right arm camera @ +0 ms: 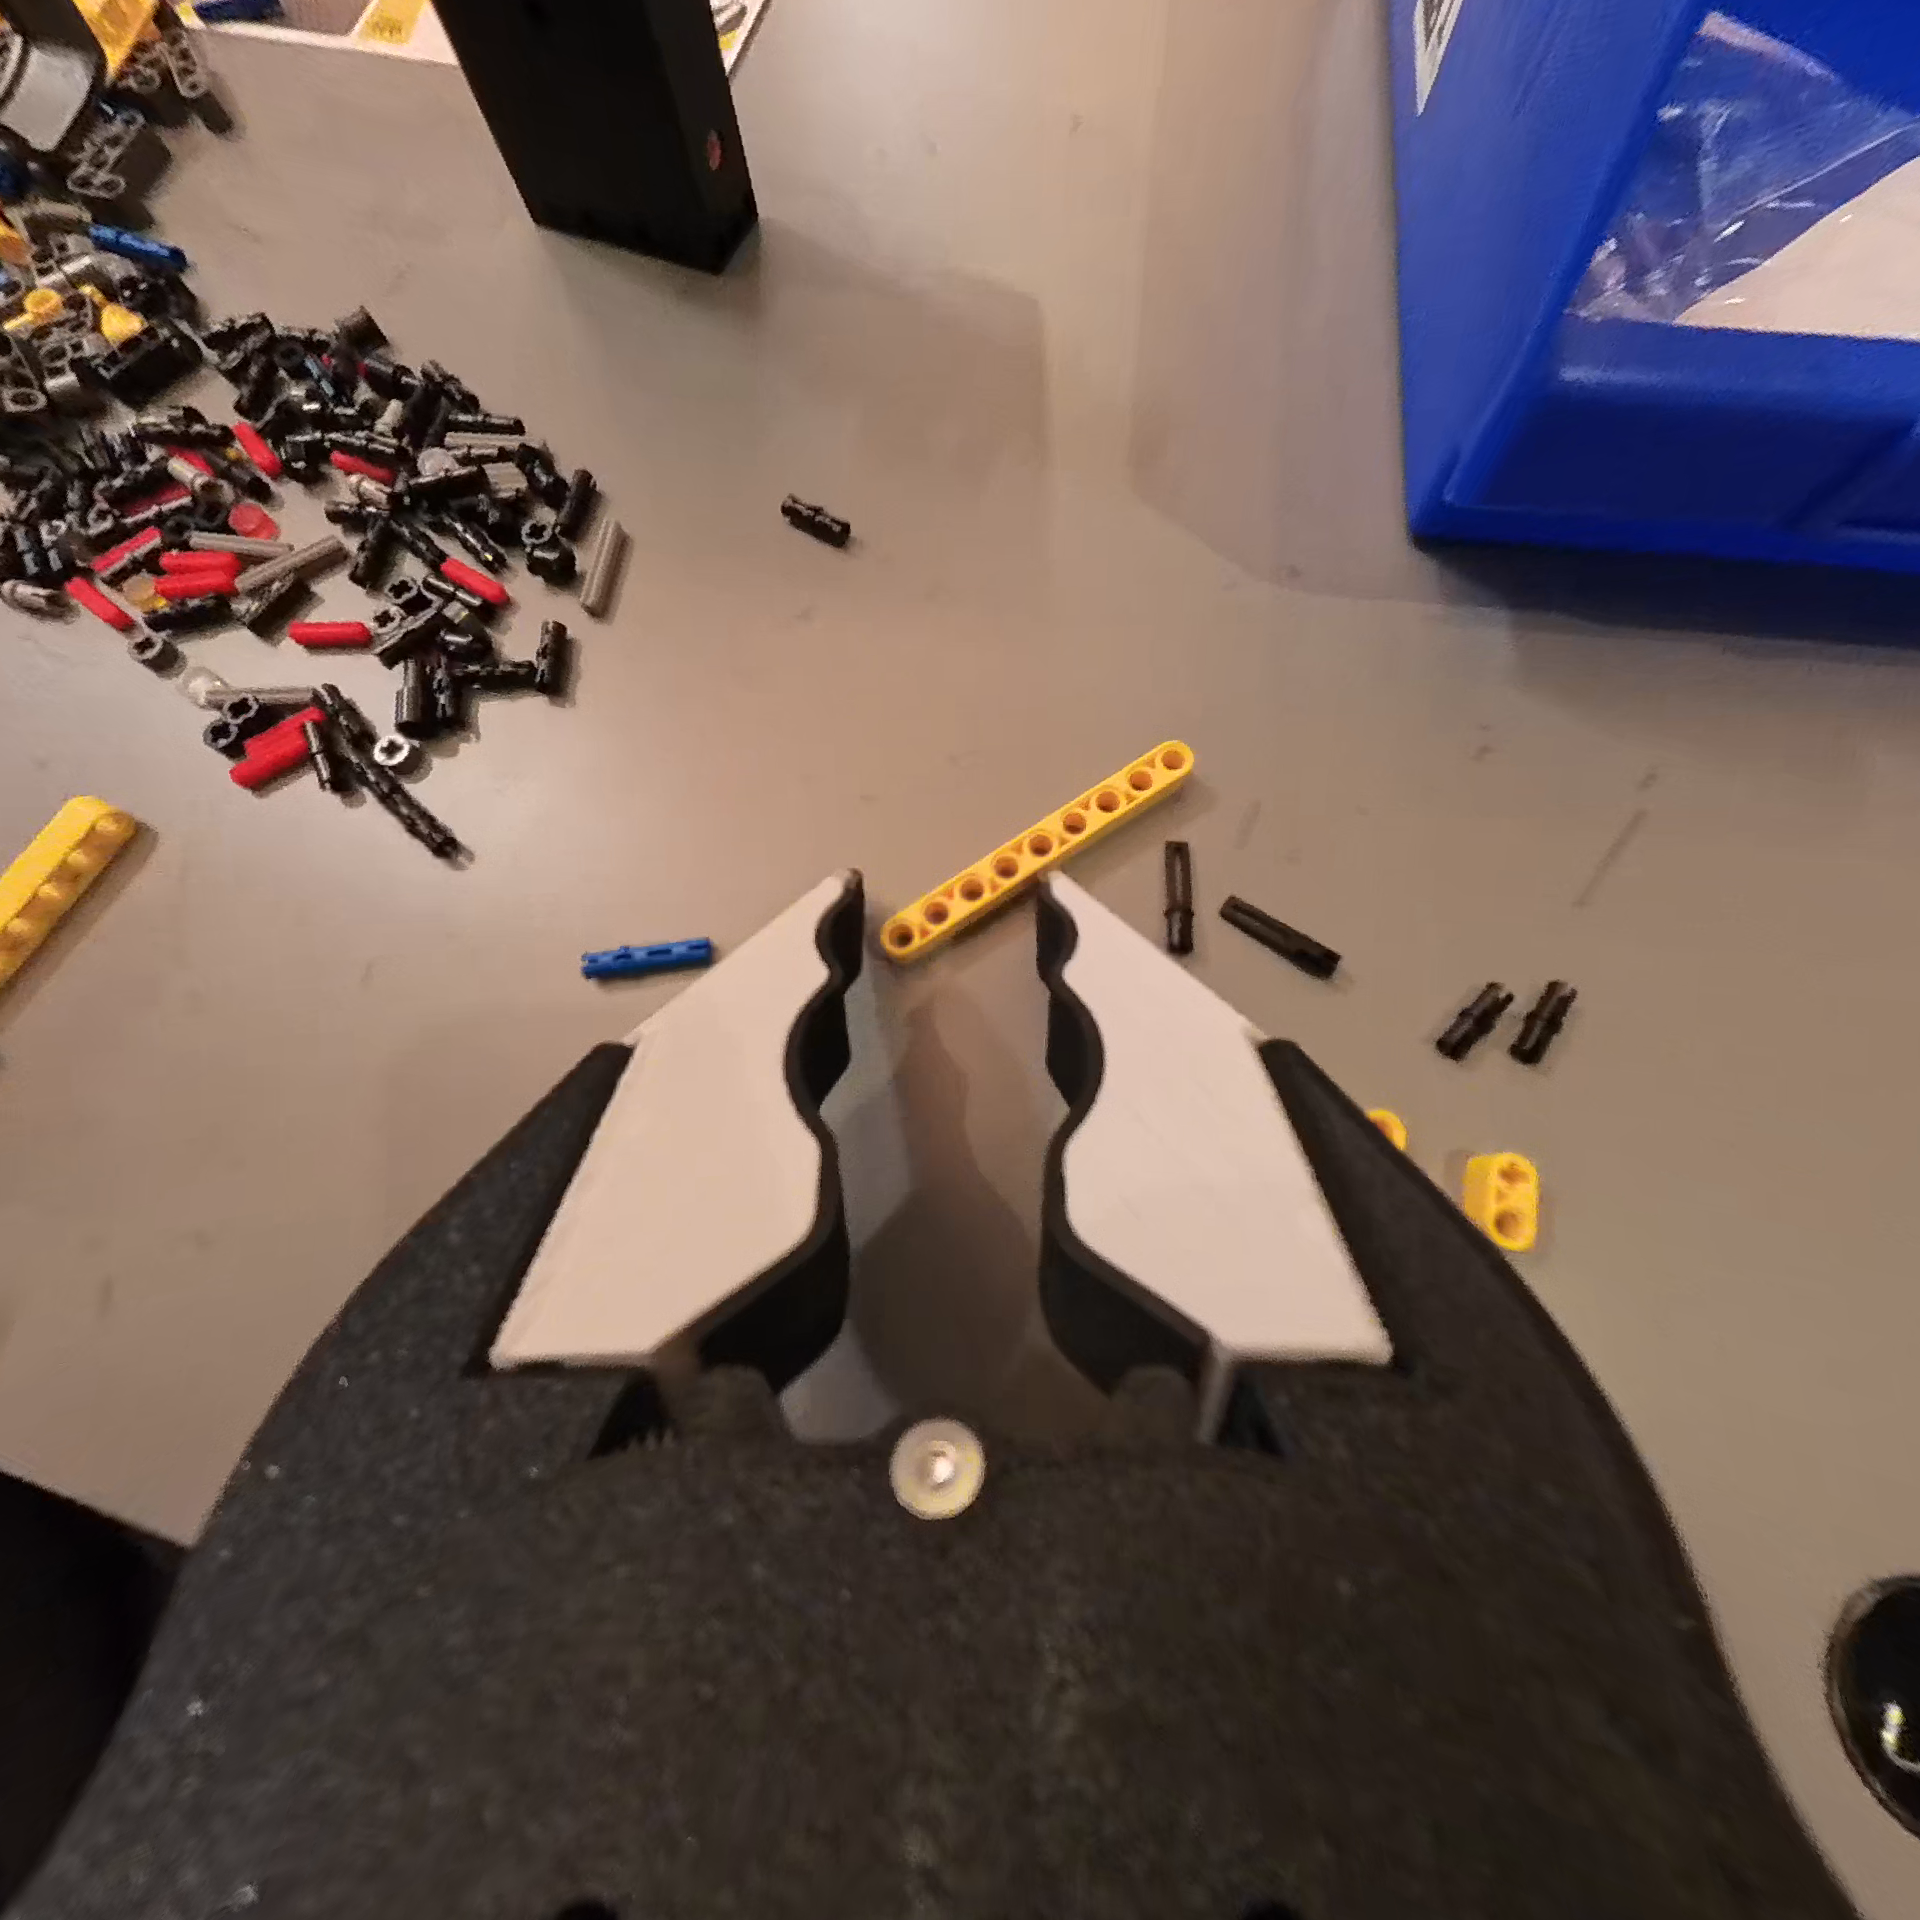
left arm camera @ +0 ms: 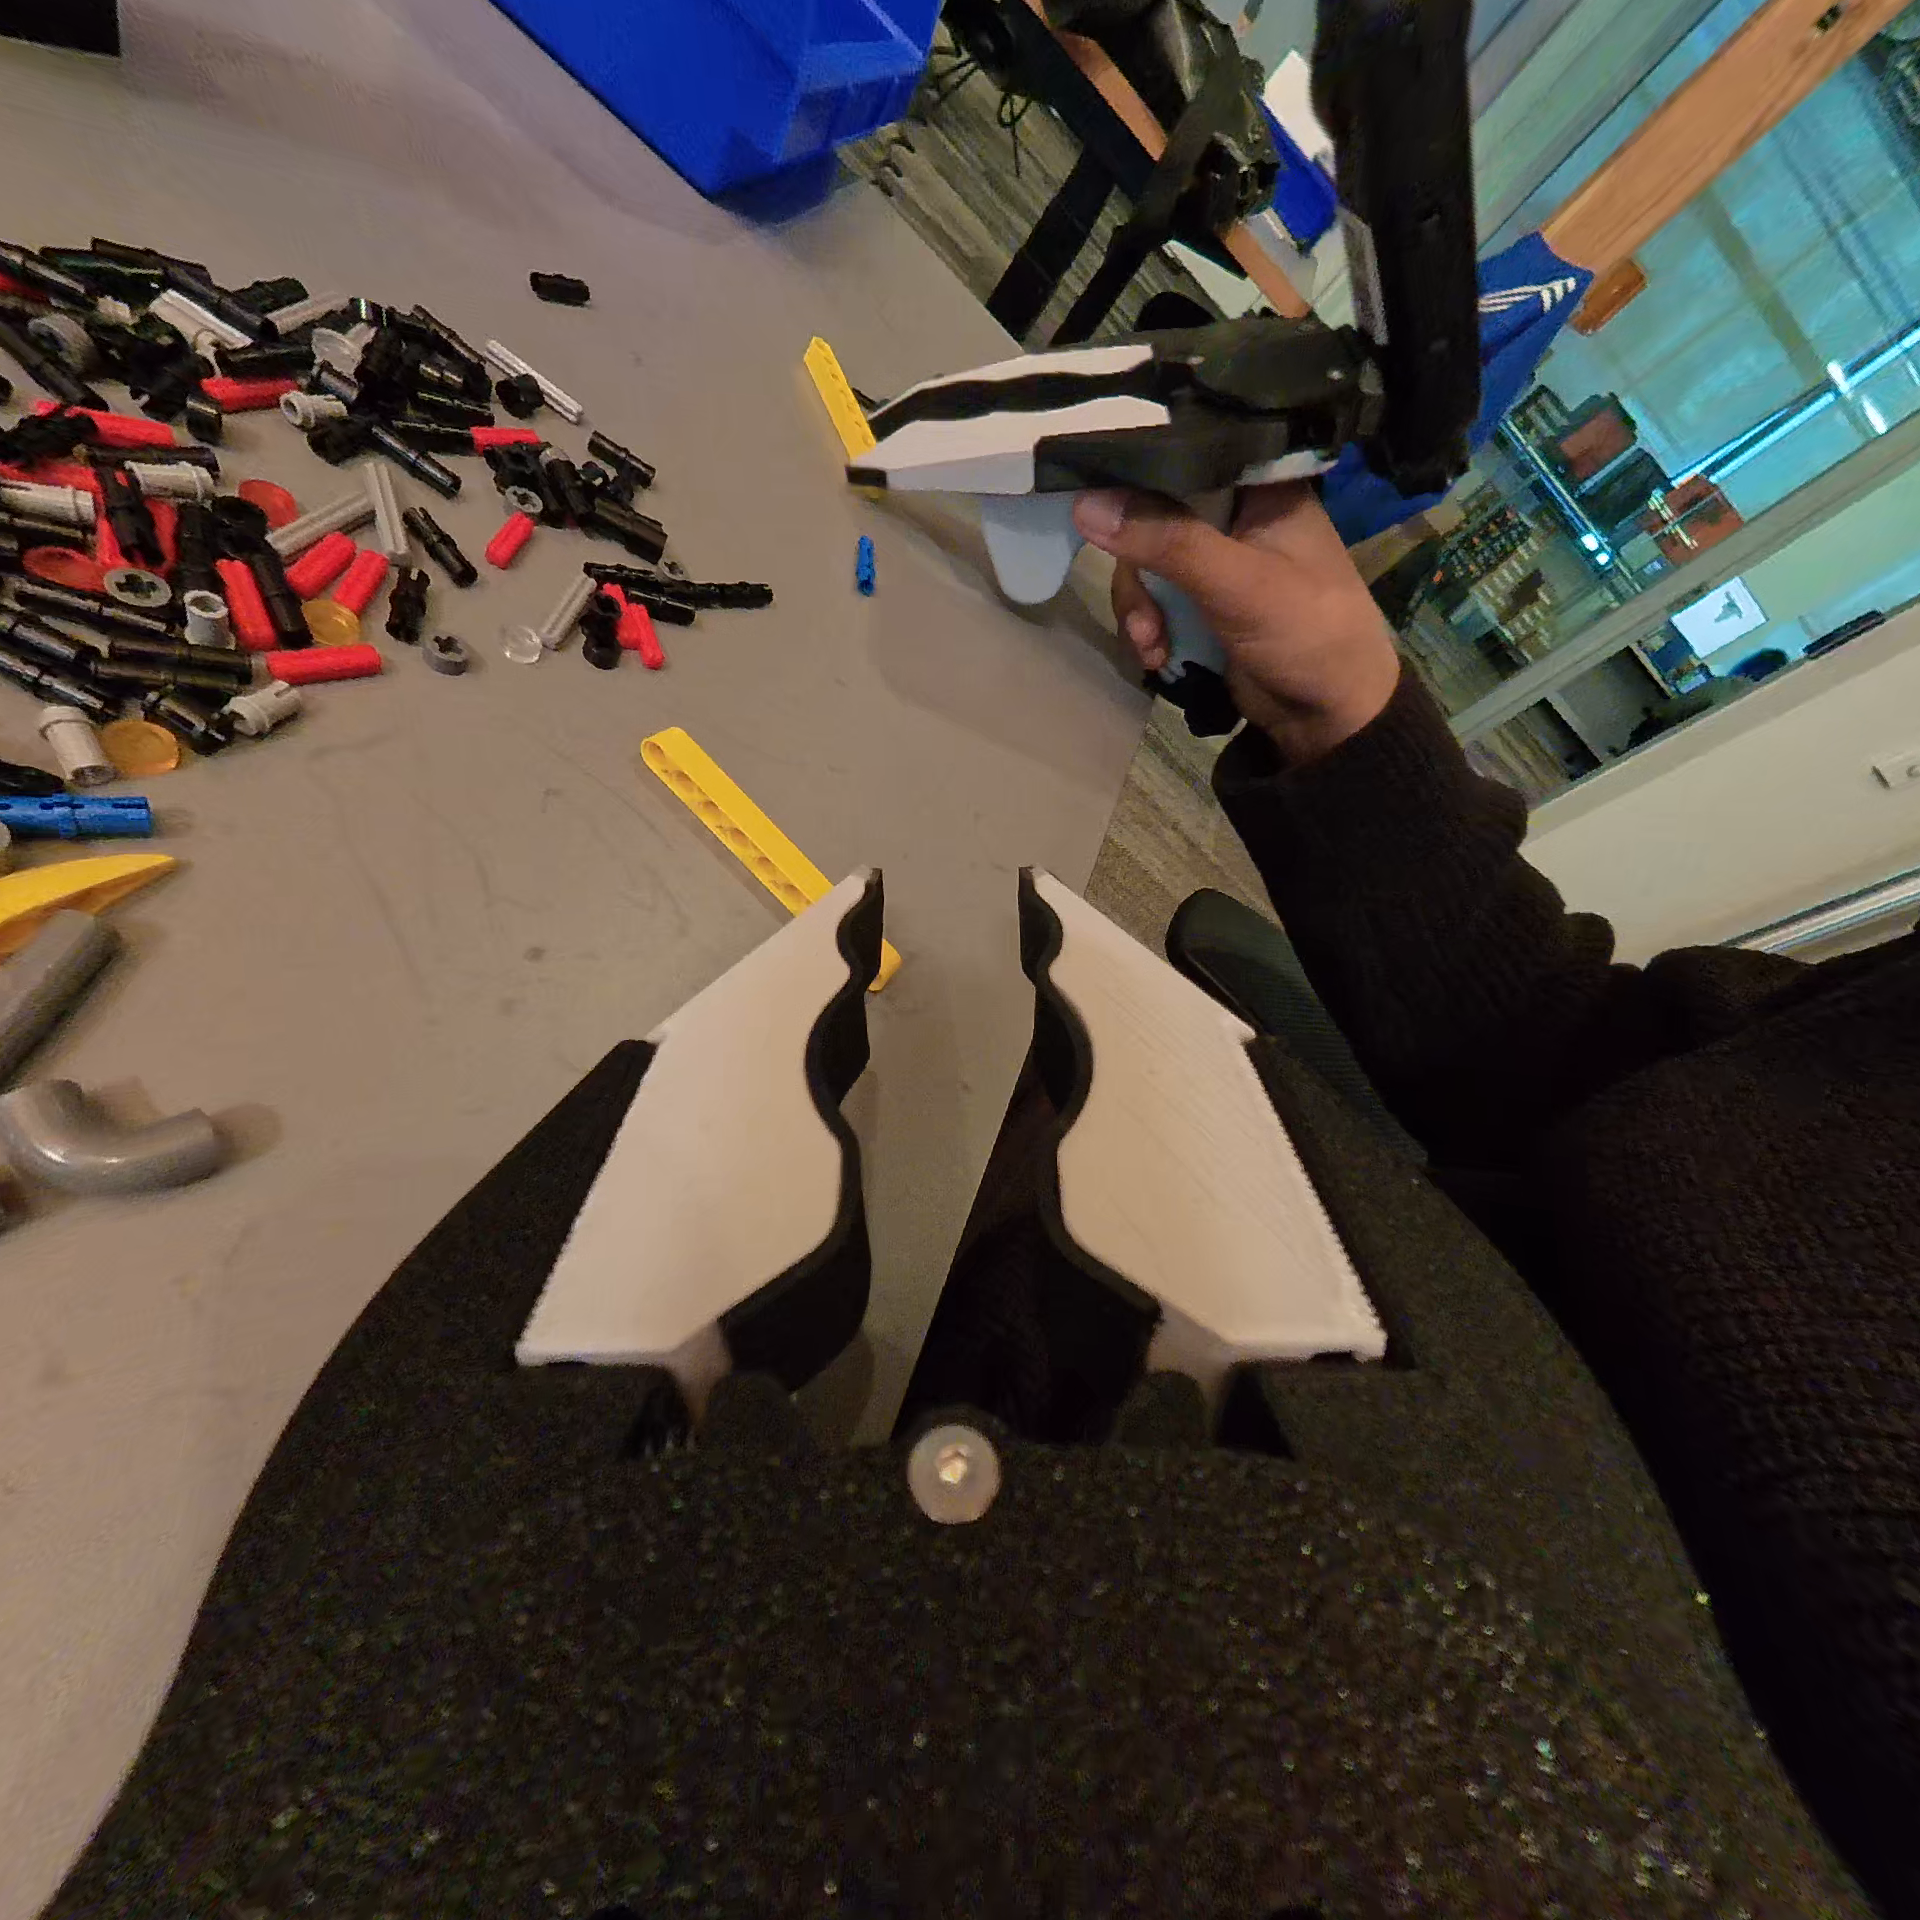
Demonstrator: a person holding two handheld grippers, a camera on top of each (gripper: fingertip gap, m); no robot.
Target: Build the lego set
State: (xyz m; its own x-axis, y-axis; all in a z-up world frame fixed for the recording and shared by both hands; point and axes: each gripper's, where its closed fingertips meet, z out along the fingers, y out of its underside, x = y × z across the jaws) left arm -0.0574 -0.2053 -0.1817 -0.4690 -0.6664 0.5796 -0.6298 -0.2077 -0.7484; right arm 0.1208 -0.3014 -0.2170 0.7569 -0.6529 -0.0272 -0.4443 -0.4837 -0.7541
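My left gripper is open and empty, low over the grey table near its edge. A long yellow holed beam lies flat just ahead of it, its near end hidden under the left finger. My right gripper is open and empty, its tips just short of a second yellow holed beam that lies slantwise on the table. In the left wrist view the right gripper is held by a hand, its tips beside that beam.
A pile of black, red and grey pins lies to the left. A blue bin stands far right. Loose black pins, a blue pin, a small yellow piece, a black block and a grey elbow lie around. My right fingertips sit around 20 centimetres from my left ones. The left gripper is farther from the small yellow piece, some 30 centimetres, than the right, some 9 centimetres.
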